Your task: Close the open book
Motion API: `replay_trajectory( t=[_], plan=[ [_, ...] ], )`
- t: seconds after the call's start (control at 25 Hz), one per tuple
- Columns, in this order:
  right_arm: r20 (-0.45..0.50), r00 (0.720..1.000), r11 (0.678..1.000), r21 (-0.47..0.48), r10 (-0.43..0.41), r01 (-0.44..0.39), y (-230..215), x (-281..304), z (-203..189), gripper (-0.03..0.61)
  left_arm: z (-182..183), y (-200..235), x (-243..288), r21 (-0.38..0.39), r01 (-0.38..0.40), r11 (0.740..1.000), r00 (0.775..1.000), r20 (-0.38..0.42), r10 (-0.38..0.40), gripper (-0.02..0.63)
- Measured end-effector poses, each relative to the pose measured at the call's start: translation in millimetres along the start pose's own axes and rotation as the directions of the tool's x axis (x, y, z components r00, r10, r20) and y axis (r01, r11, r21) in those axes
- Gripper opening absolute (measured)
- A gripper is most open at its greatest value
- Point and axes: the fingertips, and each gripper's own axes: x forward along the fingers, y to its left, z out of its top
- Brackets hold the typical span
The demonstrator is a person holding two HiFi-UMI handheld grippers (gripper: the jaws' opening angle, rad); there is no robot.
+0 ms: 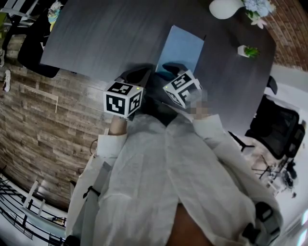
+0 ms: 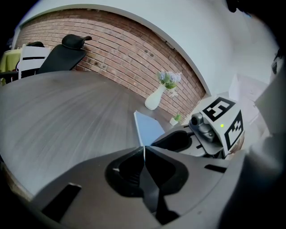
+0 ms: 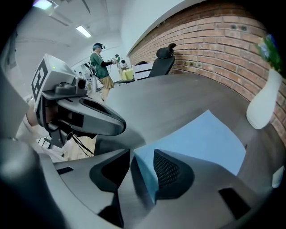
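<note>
A light blue book point(image 1: 184, 47) lies closed and flat on the dark table point(image 1: 110, 33), just beyond both grippers. My left gripper point(image 1: 136, 75) is at the book's near left corner. In the left gripper view its jaws point(image 2: 144, 150) are shut, with a thin pale edge of the book point(image 2: 149, 126) pinched between them. My right gripper point(image 1: 172, 68) is at the book's near edge. In the right gripper view it point(image 3: 142, 163) stands open, astride the near corner of the book point(image 3: 201, 141), with its pads off the cover.
A white vase point(image 1: 225, 8) with flowers and a small potted plant point(image 1: 248, 51) stand at the table's far right. Black office chairs stand at the left point(image 1: 33, 43) and right point(image 1: 279, 129). A person point(image 3: 102, 67) stands far off in the room.
</note>
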Motion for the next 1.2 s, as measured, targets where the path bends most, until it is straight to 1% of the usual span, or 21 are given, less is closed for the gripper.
replay_trajectory(
  t=[0.12, 0.24, 0.36, 0.48, 0.56, 0.76, 0.92, 1.08, 1.2],
  plan=[
    [0.005, 1.0, 1.0, 0.019, 0.005, -0.005, 0.2, -0.2, -0.4, 0.148, 4.9, 2.3, 0.9, -0.002, 0.008, 1.0, 1.0, 0.005, -0.008, 0.012],
    [0.046, 0.999, 0.994, 0.105, 0.027, -0.031, -0.8, -3.0, 1.2, 0.147, 9.0, 0.5, 1.0, 0.016, 0.027, 1.0, 1.0, 0.005, -0.027, 0.012],
    [0.106, 0.993, 0.977, 0.2, 0.053, -0.073, -5.9, -8.4, 5.4, 0.147, 12.3, -4.3, 3.6, 0.036, 0.063, 0.997, 0.998, 0.01, -0.064, 0.012],
    [0.164, 0.985, 0.959, 0.265, 0.056, -0.098, -9.5, -17.6, 10.2, 0.147, 13.2, -10.3, 6.1, 0.05, 0.094, 0.994, 0.996, 0.008, -0.094, 0.012],
    [0.202, 0.977, 0.947, 0.297, 0.062, -0.121, -9.4, -25.5, 15.0, 0.147, 16.0, -13.7, 6.7, 0.071, 0.099, 0.993, 0.995, 0.009, -0.1, 0.012],
    [0.271, 0.96, 0.934, 0.321, 0.067, -0.155, -9.9, -46.0, 21.3, 0.147, 31.3, -27.6, 8.3, 0.115, 0.094, 0.989, 0.994, 0.038, -0.099, 0.012],
    [0.343, 0.938, 0.922, 0.344, 0.052, -0.177, -16.0, -64.0, 25.8, 0.147, 43.7, -36.8, 8.9, 0.139, 0.091, 0.986, 0.994, 0.041, -0.097, 0.012],
    [0.419, 0.908, 0.919, 0.356, 0.005, -0.169, -28.5, -86.8, 29.4, 0.147, 54.5, -48.1, 9.8, 0.154, 0.091, 0.984, 0.994, 0.051, -0.1, 0.011],
    [0.459, 0.887, 0.918, 0.369, -0.044, -0.146, -35.4, -104.2, 30.1, 0.147, 59.1, -59.8, 10.0, 0.208, 0.087, 0.974, 0.994, 0.046, -0.099, 0.009]
  ],
)
